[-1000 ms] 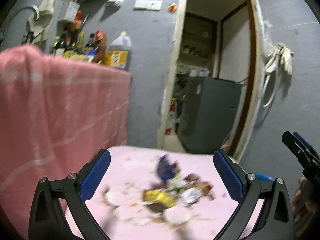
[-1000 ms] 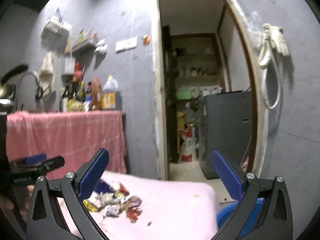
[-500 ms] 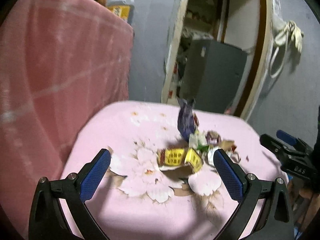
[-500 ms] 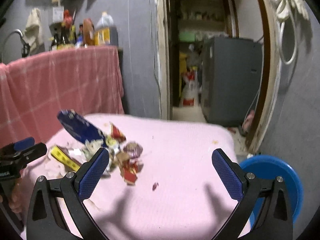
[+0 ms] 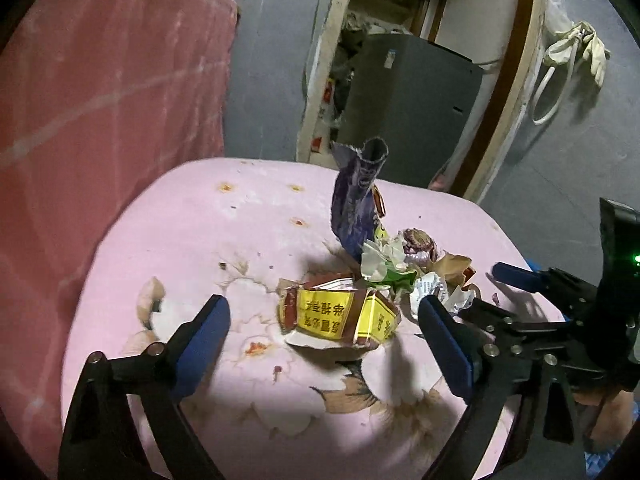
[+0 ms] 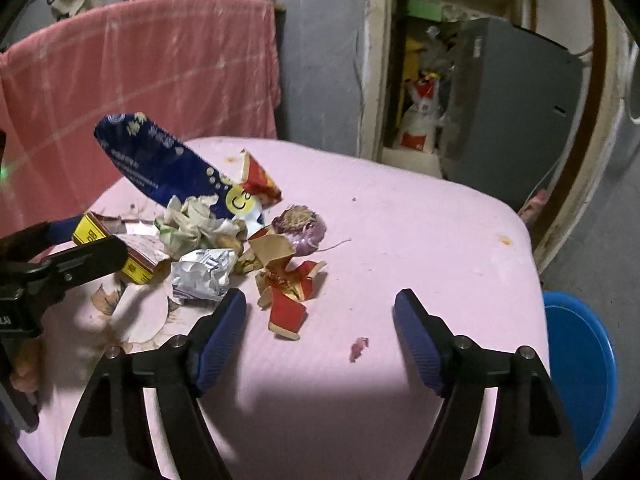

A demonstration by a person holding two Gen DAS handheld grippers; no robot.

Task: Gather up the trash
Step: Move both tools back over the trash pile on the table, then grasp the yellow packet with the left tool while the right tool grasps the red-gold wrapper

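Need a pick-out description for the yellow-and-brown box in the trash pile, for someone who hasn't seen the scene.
Start at the pink flowered tablecloth; the trash pile sits on it, on the side toward the hanging pink towel. At the pile's near-left edge lies the crushed carton, flattened and torn open. It alone has bright yellow panels with dark printed characters on brown card; its neighbours are a dark blue wrapper and crumpled white paper.

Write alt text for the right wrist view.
The open right gripper hovers over a pink cloth-covered table, facing a trash pile of crumpled wrappers and a dark blue bag. The left gripper reaches in from the left; a blue bin sits lower right.
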